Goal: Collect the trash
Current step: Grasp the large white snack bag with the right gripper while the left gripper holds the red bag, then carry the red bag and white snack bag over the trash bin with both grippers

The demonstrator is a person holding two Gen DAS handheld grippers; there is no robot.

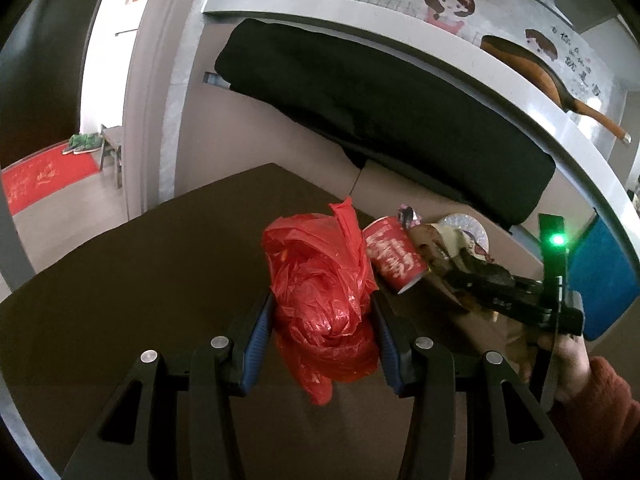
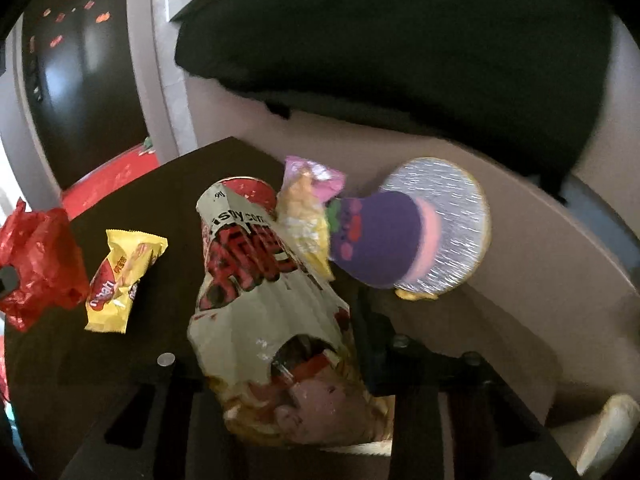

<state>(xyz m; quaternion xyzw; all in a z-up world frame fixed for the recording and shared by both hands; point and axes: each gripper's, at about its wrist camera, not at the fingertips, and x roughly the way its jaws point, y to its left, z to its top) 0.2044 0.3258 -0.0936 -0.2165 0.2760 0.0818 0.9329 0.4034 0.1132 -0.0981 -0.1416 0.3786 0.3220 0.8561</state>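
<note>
L gripper (image 1: 322,322) holds the red plastic bag (image 1: 320,292) bunched between its pads, above the dark worktop (image 1: 120,280). R gripper (image 2: 280,364) has its jaws drawn in narrow w/ the crumpled snack bag (image 2: 260,300) between them; looks clamped, but view's blurry so not certain. Both are light, soft, crinkly film and prob slippery, so grab a gathered fold, not a flat face. Yellow wrapper (image 2: 120,280) and red can (image 1: 394,256) lie on the worktop; the can is stiffer, take it across the body.

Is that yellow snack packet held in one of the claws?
No, the yellow packet lies loose on the dark table, beside the held snack bag.
</note>
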